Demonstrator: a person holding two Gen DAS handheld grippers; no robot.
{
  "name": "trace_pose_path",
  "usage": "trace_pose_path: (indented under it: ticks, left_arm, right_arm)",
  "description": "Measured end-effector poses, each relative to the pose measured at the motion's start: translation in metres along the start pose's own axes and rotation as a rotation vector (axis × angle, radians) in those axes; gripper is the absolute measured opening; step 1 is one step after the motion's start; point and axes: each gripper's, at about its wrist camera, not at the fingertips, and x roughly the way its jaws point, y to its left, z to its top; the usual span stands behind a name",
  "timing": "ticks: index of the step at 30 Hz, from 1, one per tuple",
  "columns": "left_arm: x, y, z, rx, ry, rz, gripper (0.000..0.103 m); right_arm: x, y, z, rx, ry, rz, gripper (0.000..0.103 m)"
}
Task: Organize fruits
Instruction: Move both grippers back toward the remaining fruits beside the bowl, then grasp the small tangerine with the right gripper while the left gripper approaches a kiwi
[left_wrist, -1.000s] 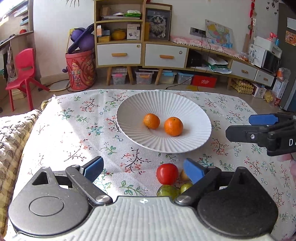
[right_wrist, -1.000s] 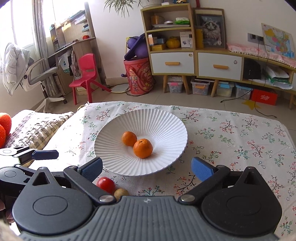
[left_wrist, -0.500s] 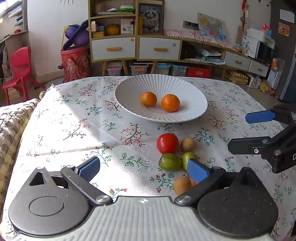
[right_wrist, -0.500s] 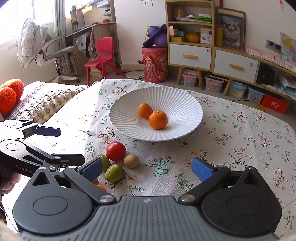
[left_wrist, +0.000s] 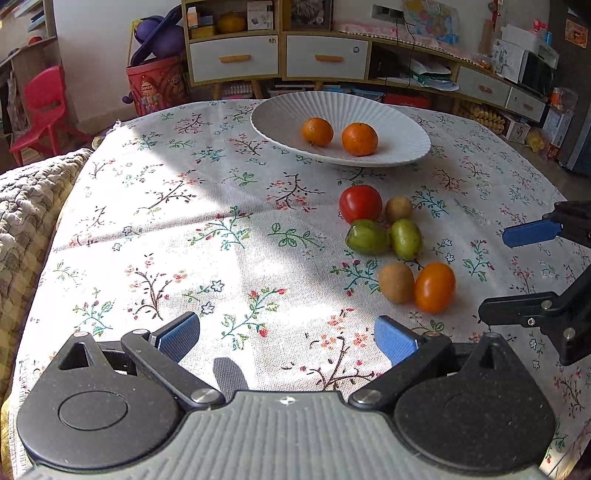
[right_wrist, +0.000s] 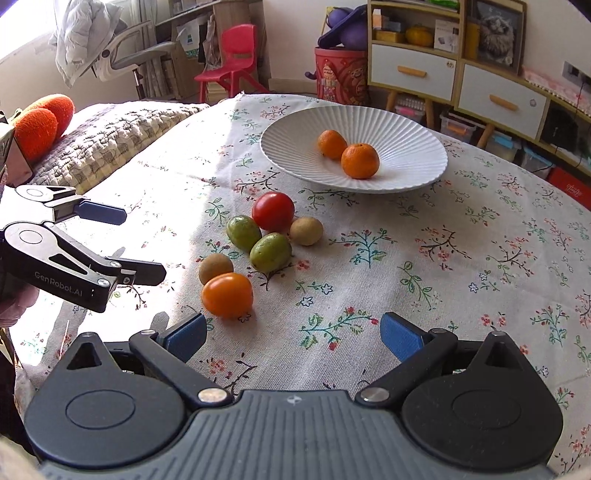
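Observation:
A white ribbed plate (left_wrist: 406, 122) (right_wrist: 417, 147) on the floral tablecloth holds two oranges (left_wrist: 359, 139) (right_wrist: 359, 161). In front of it lies a cluster of loose fruit: a red tomato (left_wrist: 360, 204) (right_wrist: 273, 211), two green fruits (left_wrist: 368, 237) (right_wrist: 270, 252), two brown kiwis (left_wrist: 396, 282) (right_wrist: 215, 268) and an orange tomato (left_wrist: 434, 287) (right_wrist: 226, 295). My left gripper (left_wrist: 286, 338) is open and empty, near the table's front, left of the cluster. My right gripper (right_wrist: 293, 334) is open and empty, just behind and right of the orange tomato.
A quilted cushion (right_wrist: 110, 136) with an orange knitted toy (right_wrist: 40, 125) lies at the table's left edge. Beyond the table stand a wooden cabinet (left_wrist: 277, 62), a red bucket (left_wrist: 159, 88) and a red chair (left_wrist: 44, 107).
Both grippers have pulled back from the plate toward the near side of the table, so the whole fruit cluster has come into view. Both stay open.

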Motion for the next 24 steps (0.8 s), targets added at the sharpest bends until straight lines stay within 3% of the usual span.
trace_pose_path:
  ticks: [11, 19, 24]
  left_arm:
    - [0.005, 0.004, -0.001, -0.012, 0.05, -0.02, 0.088]
    - [0.007, -0.001, 0.001, 0.005, 0.051, -0.031, 0.087]
    - [0.008, -0.005, 0.002, 0.01, 0.047, -0.035, 0.087]
  right_arm:
    - [0.017, 0.018, 0.005, -0.057, 0.052, 0.069, 0.06]
    - [0.024, 0.024, 0.012, -0.084, 0.03, 0.1, 0.05]
    - [0.023, 0.022, 0.013, -0.074, 0.025, 0.138, 0.033]
